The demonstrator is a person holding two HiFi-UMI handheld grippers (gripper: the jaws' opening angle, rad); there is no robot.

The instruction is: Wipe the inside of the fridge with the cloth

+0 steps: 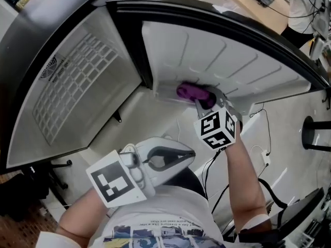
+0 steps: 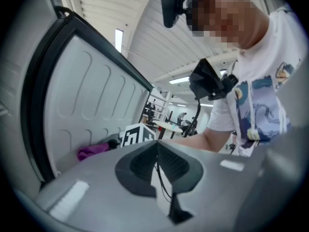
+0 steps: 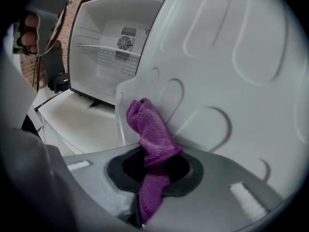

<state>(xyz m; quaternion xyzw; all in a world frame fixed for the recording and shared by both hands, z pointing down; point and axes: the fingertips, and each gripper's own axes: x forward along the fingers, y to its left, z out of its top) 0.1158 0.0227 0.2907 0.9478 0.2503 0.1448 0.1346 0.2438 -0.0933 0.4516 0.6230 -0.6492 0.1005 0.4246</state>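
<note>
**Now: cloth clamped in right gripper, wad at the door liner**

Obs. The right gripper point(image 3: 153, 161) has its jaws closed on the purple cloth point(image 3: 150, 129). A bunched wad stands out ahead of the jaws and a tail hangs down behind them. In the head view the wad sits against the white door liner point(image 1: 217, 50), low on the panel and just beside the clear door rail point(image 3: 120, 108). Whether it presses on the liner or only touches it cannot be told.

Obs. The left gripper point(image 2: 157, 163) has its jaws together with nothing between them. It is held back near the person's body, well apart from the cloth.

Obs. The fridge cabinet point(image 3: 96, 76) stands open, with its wire shelf point(image 3: 106, 50) and fan grille point(image 3: 126, 37) in sight. Nothing shows on the shelf.

Handling (judgement).
- The cloth looks like looped terry: soft, light and limp. It should fold and drag rather than push.
- The present hold, across the middle of the bunch, looks sound, with enough wad forward to pad the jaw tips off the plastic.
- A hold nearer an edge would probably let the cloth trail flat and pull free.
- The liner looks smooth, with embossed ovals, so the cloth should glide easily.
- The rail edge is the likely place for it to snag.
</note>
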